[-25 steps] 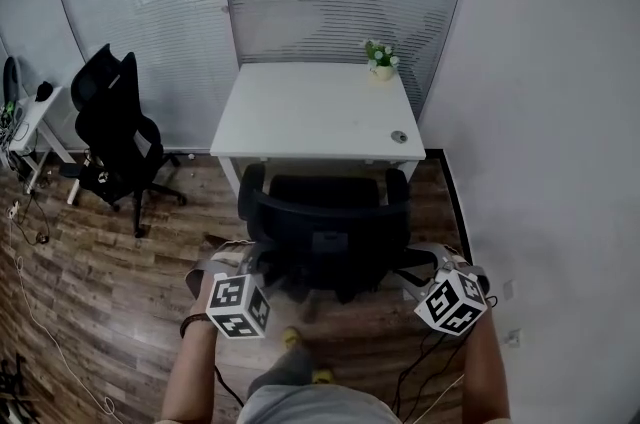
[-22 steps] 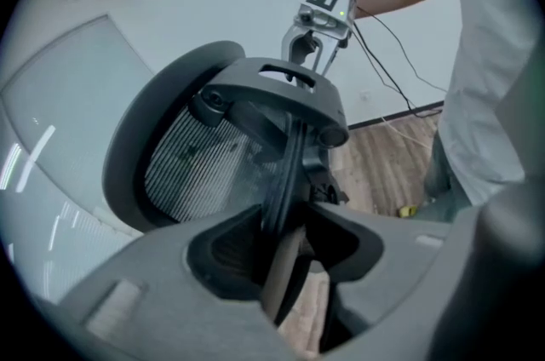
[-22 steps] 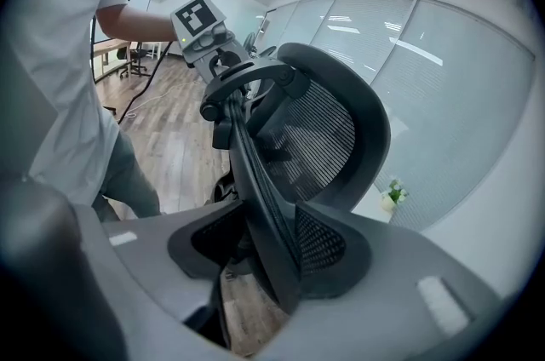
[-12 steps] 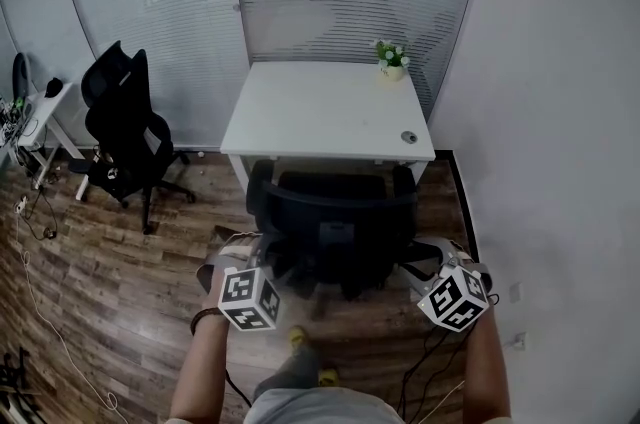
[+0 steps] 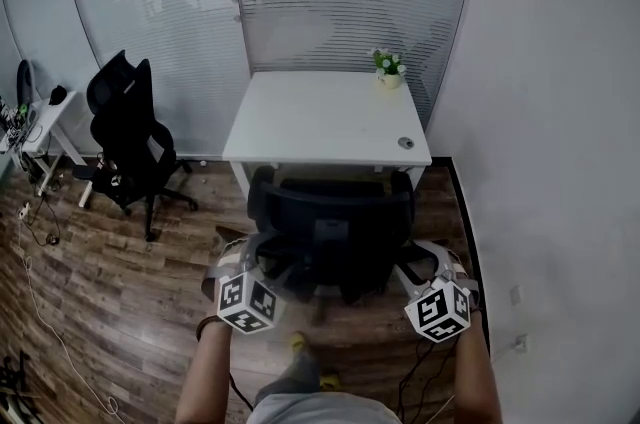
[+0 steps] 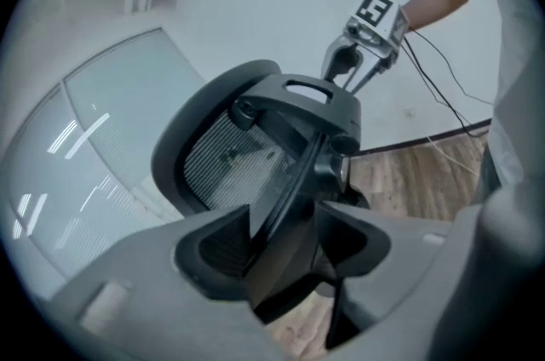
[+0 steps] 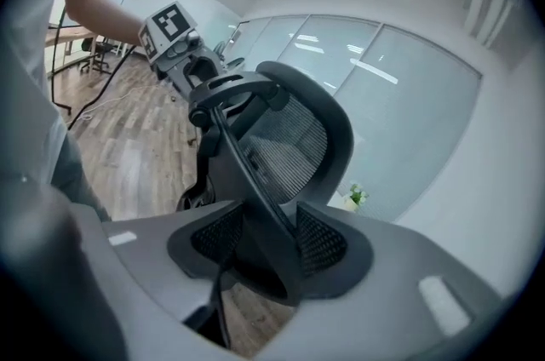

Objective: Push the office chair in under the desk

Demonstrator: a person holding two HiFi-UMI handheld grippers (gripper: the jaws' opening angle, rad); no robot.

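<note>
Black mesh-backed office chair [image 5: 330, 222] stands on wood-plank floor [image 5: 120, 282]. Its seat is tucked under the front edge of the white rectangular table [image 5: 320, 117]. The backrest sits just short of that edge, with its rear side toward the person. Looks close to fully in.

Handling, my guess: rigid plastic frame round a soft, giving mesh. Fairly heavy overall, but it should roll freely. May swivel if pushed off-centre. Best hold is the hard rim of the backrest, one side each, never the mesh.

Left gripper [image 6: 285, 244]: at the backrest's left rim, jaws wide and just been opening. The rim strut runs between them, pads not pressing it.

Right gripper [image 7: 260, 240]: at the opposite rim, jaws closed narrow on the strut, which fills the gap between the pads.

Both sit behind the chair, about level with each other.
</note>
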